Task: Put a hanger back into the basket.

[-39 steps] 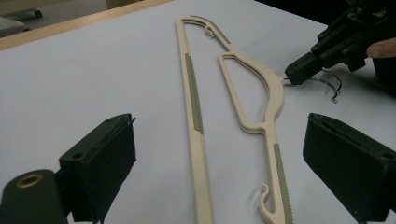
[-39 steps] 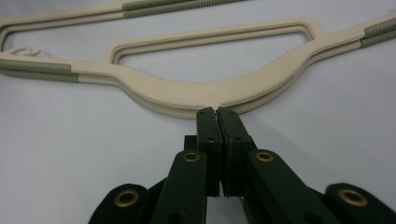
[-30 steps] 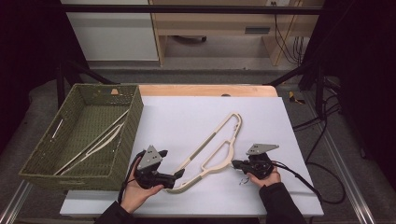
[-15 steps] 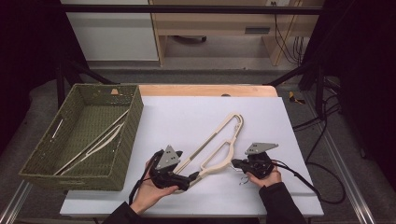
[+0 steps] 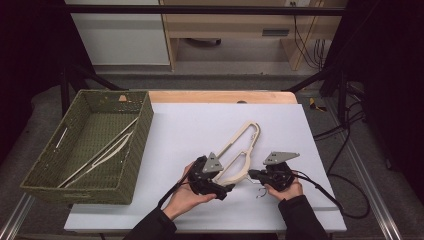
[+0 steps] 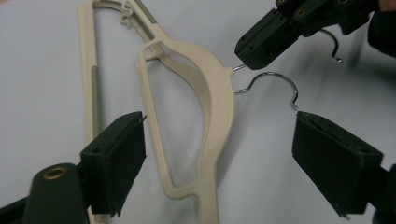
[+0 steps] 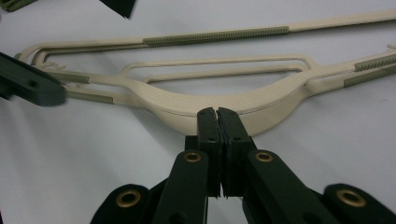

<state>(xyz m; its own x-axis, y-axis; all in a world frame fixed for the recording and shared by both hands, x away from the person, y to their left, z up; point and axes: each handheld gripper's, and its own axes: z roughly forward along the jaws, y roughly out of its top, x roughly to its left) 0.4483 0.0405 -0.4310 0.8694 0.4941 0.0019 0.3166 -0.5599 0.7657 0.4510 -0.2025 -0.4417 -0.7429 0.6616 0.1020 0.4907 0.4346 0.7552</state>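
your right hand-held gripper (image 7: pixel 218 114) is clamped on what looks like a cream hanger's (image 6: pixel 205 88) wire hook (image 6: pixel 273 84) stem — two hangers lie stacked on the white table (image 5: pixel 190 125). your left hand-held gripper (image 6: pixel 224 163) is spread wide, straddling the hanger's shoulder — touching nothing.
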